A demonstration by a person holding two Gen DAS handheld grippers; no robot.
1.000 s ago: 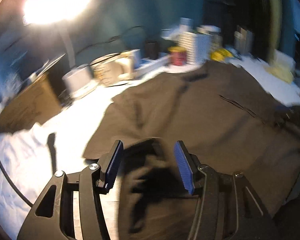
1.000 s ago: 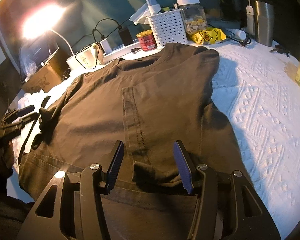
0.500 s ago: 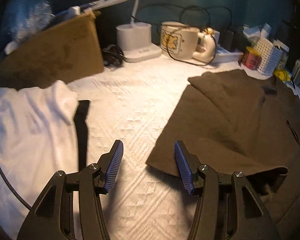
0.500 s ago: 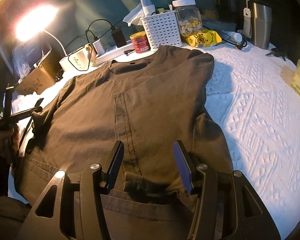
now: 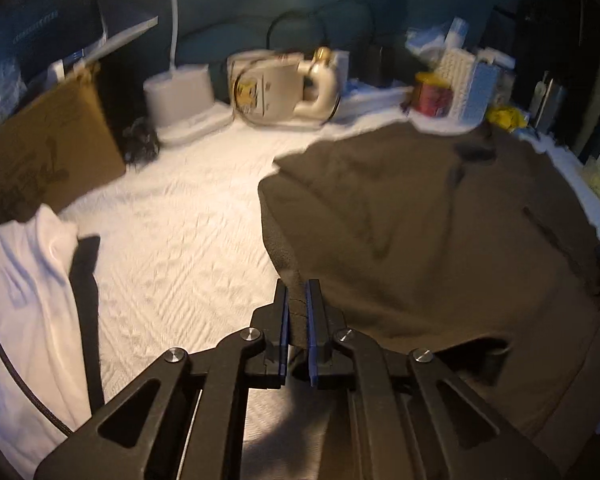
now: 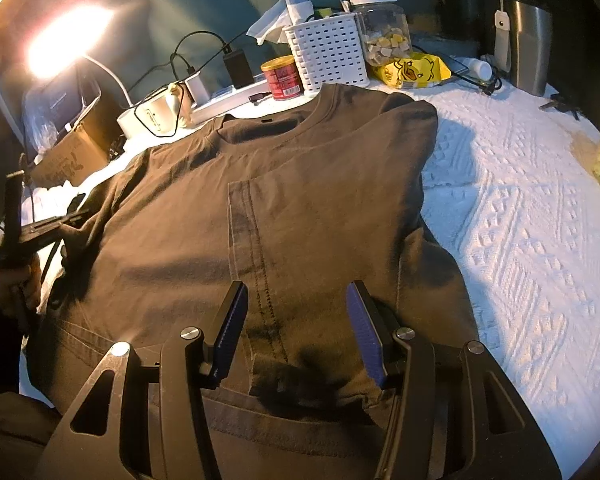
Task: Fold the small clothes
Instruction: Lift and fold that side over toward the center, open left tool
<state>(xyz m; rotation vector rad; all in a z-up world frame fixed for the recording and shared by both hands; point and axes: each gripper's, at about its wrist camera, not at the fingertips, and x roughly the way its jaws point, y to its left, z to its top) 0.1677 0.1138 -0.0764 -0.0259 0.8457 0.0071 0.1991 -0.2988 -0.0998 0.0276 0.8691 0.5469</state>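
My left hand-held gripper (image 5: 296,296) is closed tight on the sleeve edge of the brown shirt (image 6: 300,208), which lies flat on the white worktop (image 6: 520,208), so I can fold it inward. My right hand-held gripper (image 6: 296,320) stays wide over the hem, holding nothing.

A dark teal wall (image 6: 172,4) stood behind a bench (image 6: 520,200) covered in white textured cloth; a bright lamp (image 6: 66,42) glared from the left, casting warm light.

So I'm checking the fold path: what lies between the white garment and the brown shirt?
Left wrist view: only bare white bedspread lies between the white garment and the brown shirt.
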